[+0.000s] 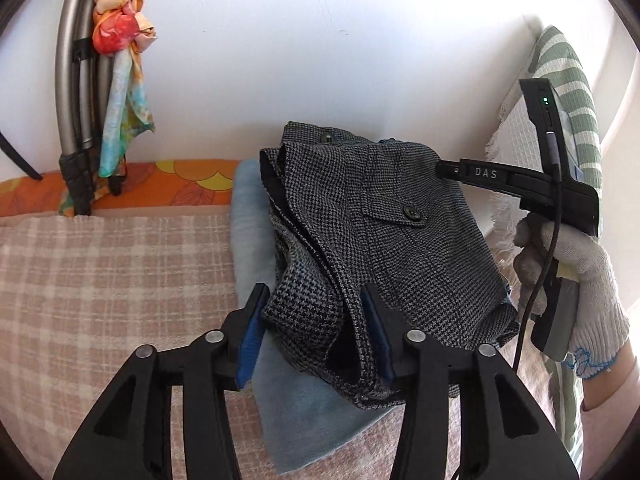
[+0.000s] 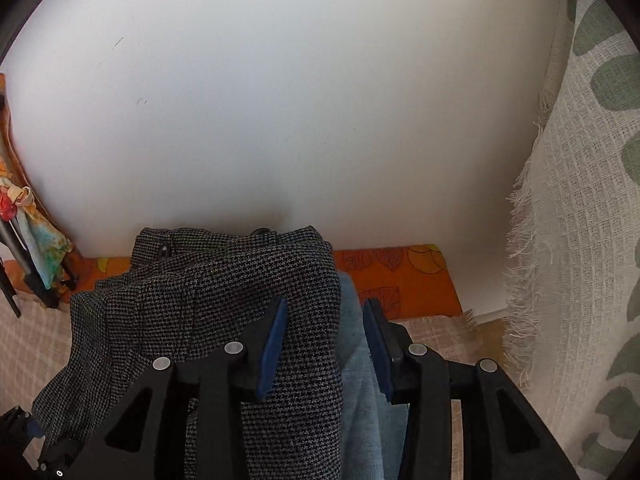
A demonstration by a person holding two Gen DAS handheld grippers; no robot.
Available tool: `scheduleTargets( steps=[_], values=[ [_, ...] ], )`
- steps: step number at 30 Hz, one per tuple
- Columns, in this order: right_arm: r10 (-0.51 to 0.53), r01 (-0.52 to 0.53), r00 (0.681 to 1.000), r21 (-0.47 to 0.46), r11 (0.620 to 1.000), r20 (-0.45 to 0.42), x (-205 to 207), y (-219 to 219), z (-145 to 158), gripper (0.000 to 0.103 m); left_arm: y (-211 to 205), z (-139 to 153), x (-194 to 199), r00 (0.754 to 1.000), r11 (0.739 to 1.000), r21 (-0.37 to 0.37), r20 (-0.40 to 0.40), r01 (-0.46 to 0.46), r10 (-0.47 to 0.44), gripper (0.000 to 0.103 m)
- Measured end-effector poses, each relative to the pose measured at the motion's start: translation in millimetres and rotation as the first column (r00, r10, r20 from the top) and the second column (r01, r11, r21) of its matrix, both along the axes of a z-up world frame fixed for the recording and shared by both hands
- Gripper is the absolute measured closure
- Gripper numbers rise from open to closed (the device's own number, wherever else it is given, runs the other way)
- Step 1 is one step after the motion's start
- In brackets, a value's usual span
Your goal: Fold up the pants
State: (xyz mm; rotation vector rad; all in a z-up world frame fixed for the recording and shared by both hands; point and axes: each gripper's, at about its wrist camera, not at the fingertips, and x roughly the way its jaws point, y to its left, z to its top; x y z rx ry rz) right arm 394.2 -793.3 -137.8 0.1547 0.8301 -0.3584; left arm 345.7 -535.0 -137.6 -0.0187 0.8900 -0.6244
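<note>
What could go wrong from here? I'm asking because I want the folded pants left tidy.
1. The pants sit bunched between the left gripper jaws; pulling away could drag the fold open.
2. The right gripper straddles both the pants and the blue garment underneath, so closing may grab both layers.
3. The pile sits near the fringed green-patterned cloth, which could snag.
</note>
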Motion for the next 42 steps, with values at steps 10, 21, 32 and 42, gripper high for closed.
scheduleTargets(
  steps=[10,21,32,42],
  values=[
    [0.045,-0.044,0.995,-0.008,0.999,0.090,-83.2,36.3,19.7,0.062,27.1,-0.8,4.4,1.000,0.995,0.094,0.020,-0.017,0.016,0.045],
    [0.025,-0.037,0.987,0.079,0.996,0.156,-157.8,64.0,34.8,0.061,78.2,34.9,-17.2,0.995,0.994,0.105,0.094,-0.028,0.018,0.045],
    [0.052,-0.061,0.984,0.050,0.997,0.172,-228.3,143.3,55.4,0.044,115.3,94.5,-92.4,0.961,0.995,0.095,0.268,0.035,-0.060,0.044],
    [0.039,-0.029,0.975,-0.052,0.998,0.217,-293.5,213.8,84.7,0.021,154.0,122.0,-156.1,0.930,0.993,0.085,0.351,0.084,-0.109,0.035]
  ],
)
